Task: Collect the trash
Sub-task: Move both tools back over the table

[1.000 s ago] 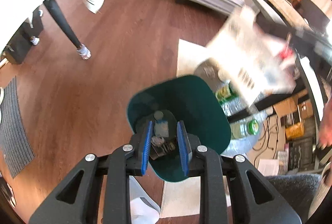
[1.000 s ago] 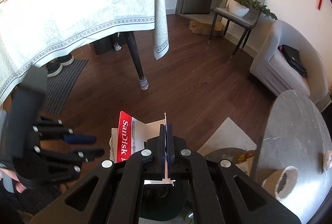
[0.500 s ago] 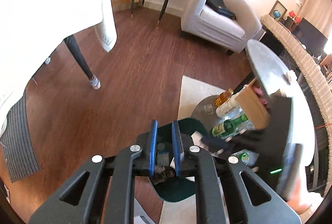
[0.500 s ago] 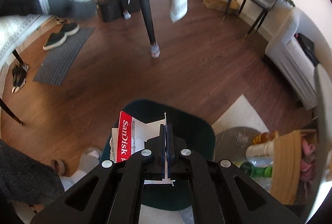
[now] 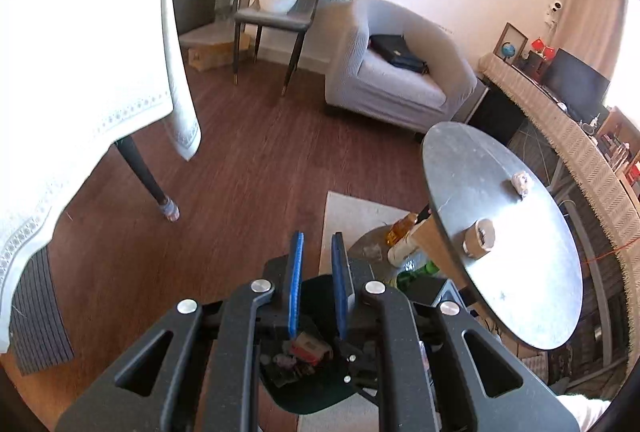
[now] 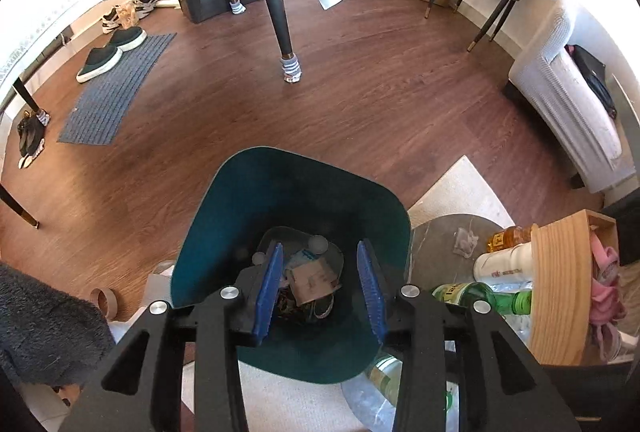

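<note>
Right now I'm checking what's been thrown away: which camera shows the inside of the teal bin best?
The right wrist view: the teal bin lies open below, trash visible at its bottom. The left wrist view shows only a sliver of it behind the gripper.

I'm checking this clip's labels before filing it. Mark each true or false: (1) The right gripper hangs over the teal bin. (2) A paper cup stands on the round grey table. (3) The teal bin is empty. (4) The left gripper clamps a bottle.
1. True: the right gripper hangs over the teal bin, jaws opening, nothing between them.
2. True: a paper cup stands on the round grey table.
3. False: card packaging and other scraps lie at its bottom.
4. False: the left gripper holds nothing between its narrow jaws.
</note>
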Action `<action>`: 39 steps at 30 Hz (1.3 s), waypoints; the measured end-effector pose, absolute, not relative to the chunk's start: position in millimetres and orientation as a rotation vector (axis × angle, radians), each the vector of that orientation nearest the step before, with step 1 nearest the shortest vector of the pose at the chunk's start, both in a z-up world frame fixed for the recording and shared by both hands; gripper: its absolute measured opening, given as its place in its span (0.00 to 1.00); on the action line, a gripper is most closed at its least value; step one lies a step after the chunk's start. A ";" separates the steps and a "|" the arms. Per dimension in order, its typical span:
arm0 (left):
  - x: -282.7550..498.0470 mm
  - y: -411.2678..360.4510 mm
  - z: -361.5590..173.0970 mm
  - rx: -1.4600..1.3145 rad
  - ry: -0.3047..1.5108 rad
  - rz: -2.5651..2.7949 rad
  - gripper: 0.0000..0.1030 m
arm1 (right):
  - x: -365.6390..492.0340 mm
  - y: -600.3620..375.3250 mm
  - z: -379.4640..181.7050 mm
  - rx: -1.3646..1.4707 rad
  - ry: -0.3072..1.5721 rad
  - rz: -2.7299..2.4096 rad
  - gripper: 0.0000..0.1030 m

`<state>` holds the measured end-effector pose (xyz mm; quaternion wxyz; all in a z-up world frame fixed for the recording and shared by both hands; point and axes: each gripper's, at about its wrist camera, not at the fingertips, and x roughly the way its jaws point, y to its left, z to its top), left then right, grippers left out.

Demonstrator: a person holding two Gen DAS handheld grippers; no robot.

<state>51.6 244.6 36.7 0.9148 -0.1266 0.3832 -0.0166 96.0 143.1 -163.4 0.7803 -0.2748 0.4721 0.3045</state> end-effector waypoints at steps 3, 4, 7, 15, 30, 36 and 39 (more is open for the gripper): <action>51.4 238.7 45.5 -0.252 0.767 -0.032 0.14 | 93.1 138.3 -154.8 -0.559 1.020 0.688 0.38; 52.1 238.1 47.8 -0.251 0.761 -0.032 0.14 | 90.4 136.0 -148.9 -0.538 1.018 0.711 0.38; 52.0 233.3 57.9 -0.247 0.736 -0.027 0.14 | 83.4 131.4 -130.7 -0.494 0.994 0.763 0.38; 54.0 220.5 75.7 -0.223 0.684 0.006 0.24 | 72.2 110.0 -61.4 -0.406 0.865 0.794 0.38; 71.4 149.0 76.0 -0.121 0.661 -0.090 0.52 | 114.4 -12.8 6.5 -0.227 0.742 0.593 0.44; 84.7 116.2 59.4 -0.079 0.690 -0.132 0.59 | 133.9 -64.3 17.7 -0.150 0.712 0.502 0.59; 90.1 104.4 51.5 -0.069 0.696 -0.154 0.62 | 140.6 -94.4 20.9 -0.113 0.709 0.449 0.62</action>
